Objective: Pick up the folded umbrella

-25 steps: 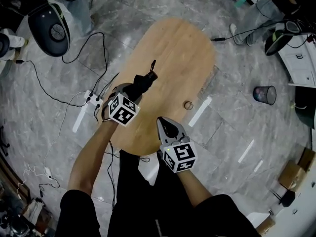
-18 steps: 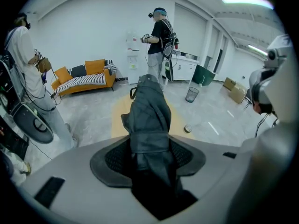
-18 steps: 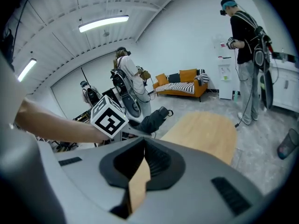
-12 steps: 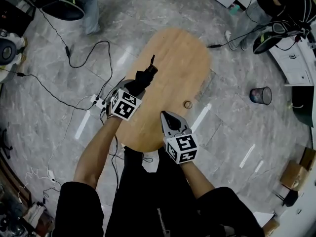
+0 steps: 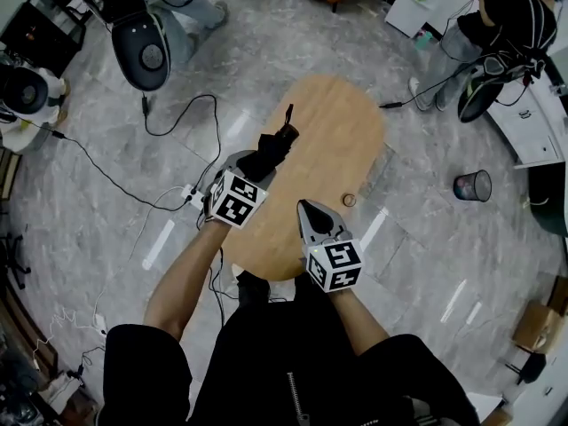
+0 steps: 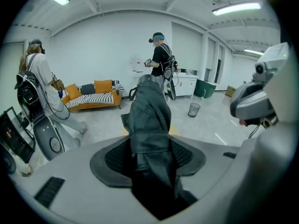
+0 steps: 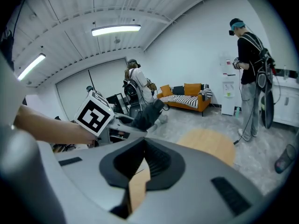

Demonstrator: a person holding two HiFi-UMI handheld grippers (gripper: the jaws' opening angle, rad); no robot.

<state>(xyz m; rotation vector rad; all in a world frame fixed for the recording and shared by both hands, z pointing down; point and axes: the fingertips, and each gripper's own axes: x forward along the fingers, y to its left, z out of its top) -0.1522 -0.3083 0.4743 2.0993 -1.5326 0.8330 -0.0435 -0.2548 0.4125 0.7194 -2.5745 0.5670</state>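
Grey marble floor point(image 5: 426, 238), white walls point(image 6: 93, 50) (orange sofa point(image 6: 93, 98) beyond).

We see head view dim, glare streaks point(image 5: 374, 227) beside table point(image 5: 342, 131); gripper views bright under strip light point(image 6: 236, 7), edges fisheye-bent.

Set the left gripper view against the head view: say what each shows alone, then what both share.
Left gripper view only: an orange sofa against the far wall, and ceiling lights. Head view only: the small ring lying on the wooden table, and the power strip on the floor. Both: the folded umbrella clamped in the left tool, and the bin standing on the floor.
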